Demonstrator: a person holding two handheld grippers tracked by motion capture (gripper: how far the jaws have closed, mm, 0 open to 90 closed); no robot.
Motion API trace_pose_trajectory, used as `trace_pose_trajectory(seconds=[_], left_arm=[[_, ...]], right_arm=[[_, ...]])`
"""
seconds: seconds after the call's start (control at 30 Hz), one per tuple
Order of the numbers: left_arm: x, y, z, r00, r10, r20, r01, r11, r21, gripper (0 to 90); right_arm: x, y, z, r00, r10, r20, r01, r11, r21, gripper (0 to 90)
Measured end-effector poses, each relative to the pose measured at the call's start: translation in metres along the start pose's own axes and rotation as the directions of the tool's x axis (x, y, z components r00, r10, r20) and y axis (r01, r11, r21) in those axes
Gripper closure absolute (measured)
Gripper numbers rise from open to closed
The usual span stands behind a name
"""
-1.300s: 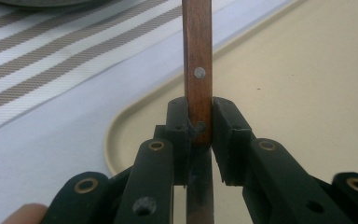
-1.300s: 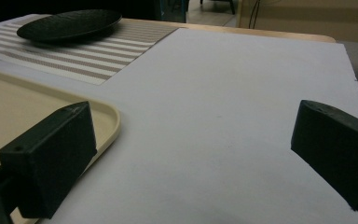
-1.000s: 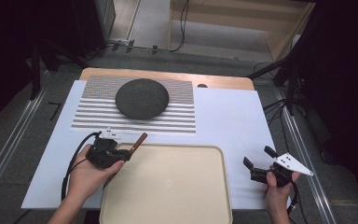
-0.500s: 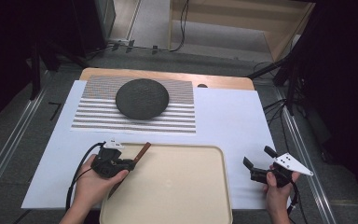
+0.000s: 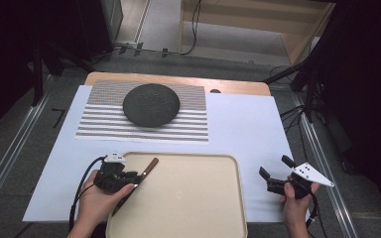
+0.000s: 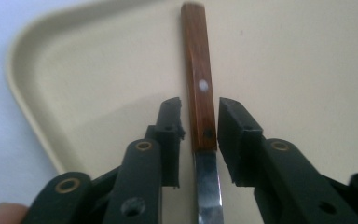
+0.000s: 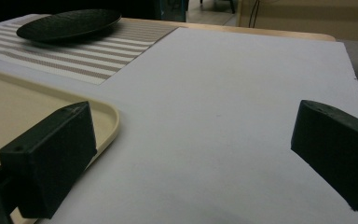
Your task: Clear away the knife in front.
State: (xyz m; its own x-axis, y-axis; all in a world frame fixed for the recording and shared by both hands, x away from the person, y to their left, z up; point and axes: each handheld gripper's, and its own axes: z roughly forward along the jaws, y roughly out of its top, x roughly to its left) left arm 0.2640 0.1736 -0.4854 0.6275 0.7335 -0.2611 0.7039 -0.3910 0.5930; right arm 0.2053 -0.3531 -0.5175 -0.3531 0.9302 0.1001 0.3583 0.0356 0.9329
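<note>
So the knife with the wooden handle lies on the beige tray, at the tray's near-left corner, handle pointing toward the tray's far edge and the metal blade running back under the left tool. The left tool sits low over that corner; its jaws have just been opening, and now there's a slim gap each side of the handle, so the pads aren't pressing on it. The right tool hovers just off the tray's right edge over the white sheet, jaws spread wide with nothing between them. Beyond the tray's far edge, a dark round plate rests on a striped mat.
</note>
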Motion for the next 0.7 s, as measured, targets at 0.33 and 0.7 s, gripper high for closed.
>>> trace_pose_trajectory(seconds=[0.33, 0.7], left_arm=[[-0.021, 0.01, 0.015, 0.9836, 0.178, 0.031, -0.176, 0.983, -0.053, 90.0], [-0.01, 0.006, 0.02, 0.9878, 0.151, -0.038, -0.151, 0.9885, -0.003, 90.0]], right_arm=[[0.0, 0.0, 0.0, 1.0, -0.004, -0.001, 0.004, 1.0, 0.0, 0.0], [0.0, 0.0, 0.0, 1.0, 0.001, -0.004, -0.001, 1.0, 0.003, 0.0]])
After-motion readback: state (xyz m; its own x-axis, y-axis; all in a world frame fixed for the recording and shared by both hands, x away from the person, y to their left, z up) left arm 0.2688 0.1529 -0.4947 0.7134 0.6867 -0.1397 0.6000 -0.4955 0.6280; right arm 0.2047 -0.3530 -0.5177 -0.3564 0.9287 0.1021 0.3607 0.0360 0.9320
